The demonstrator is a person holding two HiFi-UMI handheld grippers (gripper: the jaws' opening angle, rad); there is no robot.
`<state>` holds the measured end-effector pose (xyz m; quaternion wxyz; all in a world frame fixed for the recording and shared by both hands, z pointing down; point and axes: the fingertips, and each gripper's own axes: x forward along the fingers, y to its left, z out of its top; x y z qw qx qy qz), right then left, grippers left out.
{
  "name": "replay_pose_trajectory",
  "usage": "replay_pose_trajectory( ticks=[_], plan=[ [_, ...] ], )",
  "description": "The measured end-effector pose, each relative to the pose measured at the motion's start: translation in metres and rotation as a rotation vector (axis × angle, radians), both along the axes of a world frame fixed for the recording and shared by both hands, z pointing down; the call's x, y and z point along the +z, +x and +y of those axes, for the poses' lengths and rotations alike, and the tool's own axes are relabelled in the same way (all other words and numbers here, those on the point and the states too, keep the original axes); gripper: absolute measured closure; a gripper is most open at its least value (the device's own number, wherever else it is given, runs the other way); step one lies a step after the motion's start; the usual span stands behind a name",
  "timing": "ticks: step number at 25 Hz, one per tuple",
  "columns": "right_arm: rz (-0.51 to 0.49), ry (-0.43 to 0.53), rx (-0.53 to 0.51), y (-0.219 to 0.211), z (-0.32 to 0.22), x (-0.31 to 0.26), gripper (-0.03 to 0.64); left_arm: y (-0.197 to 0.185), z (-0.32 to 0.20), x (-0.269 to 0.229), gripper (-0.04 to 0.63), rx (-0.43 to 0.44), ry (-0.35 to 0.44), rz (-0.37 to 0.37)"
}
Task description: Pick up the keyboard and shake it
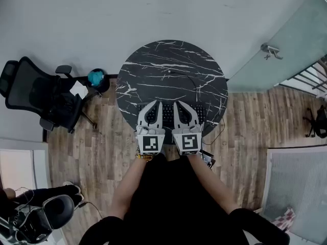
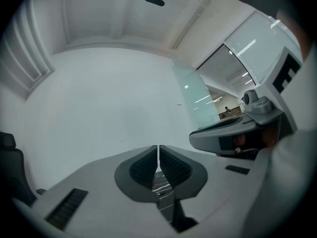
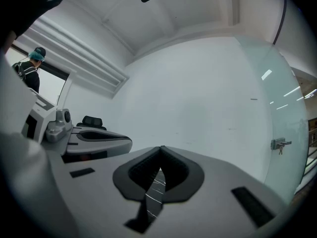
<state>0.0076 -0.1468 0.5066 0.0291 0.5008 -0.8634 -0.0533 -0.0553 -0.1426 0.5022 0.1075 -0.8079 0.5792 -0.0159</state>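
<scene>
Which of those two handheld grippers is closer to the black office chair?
Left. The left gripper is over the keyboard, on the side toward the office chair; the right gripper is beside it, farther from that chair.

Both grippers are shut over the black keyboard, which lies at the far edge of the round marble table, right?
No. The head view shows the keyboard at the near edge of the round marble table, closest to the person. The left gripper and right gripper are indeed shut over it.
</scene>
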Motion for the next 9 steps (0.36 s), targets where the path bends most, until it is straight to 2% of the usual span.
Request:
replay_pose_trajectory(
  ticks=[9],
  plan=[
    [0.014, -0.004, -0.016, -0.0087, 0.0025, 0.0018, 0.588, -0.0103, 0.0025, 0.0054, 0.575, -0.012, -0.017, -0.013]
  ],
)
